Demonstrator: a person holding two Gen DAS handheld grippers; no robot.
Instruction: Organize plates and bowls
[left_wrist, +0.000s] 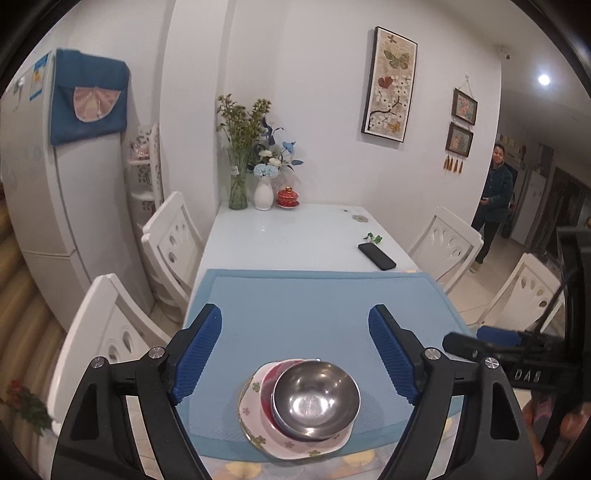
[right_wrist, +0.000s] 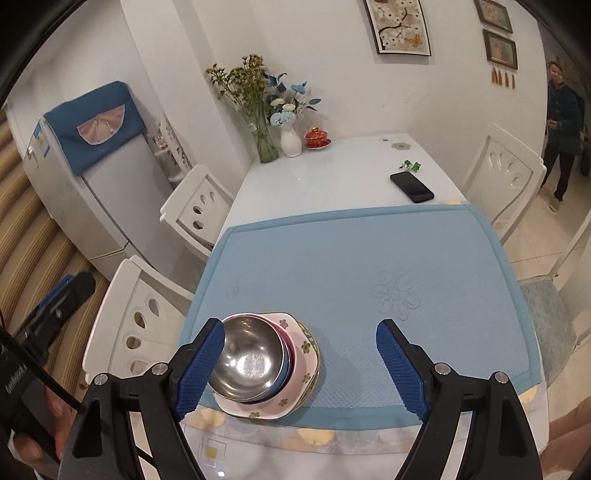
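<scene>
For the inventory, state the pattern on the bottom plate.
Small flowers on a white plate, clearest in the right wrist view.

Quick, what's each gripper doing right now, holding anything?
Left gripper: open, holding nothing, above the stacked dishes.
Right gripper: open, holding nothing; the stack sits by its left finger.

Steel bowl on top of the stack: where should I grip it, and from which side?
Take the steel bowl by its thin upper rim, one finger inside and one outside, coming from above. It nests in coloured bowls on the floral plate, so its wall is mostly covered. The open left gripper is probably best placed, since the stack lies between its fingers.
</scene>
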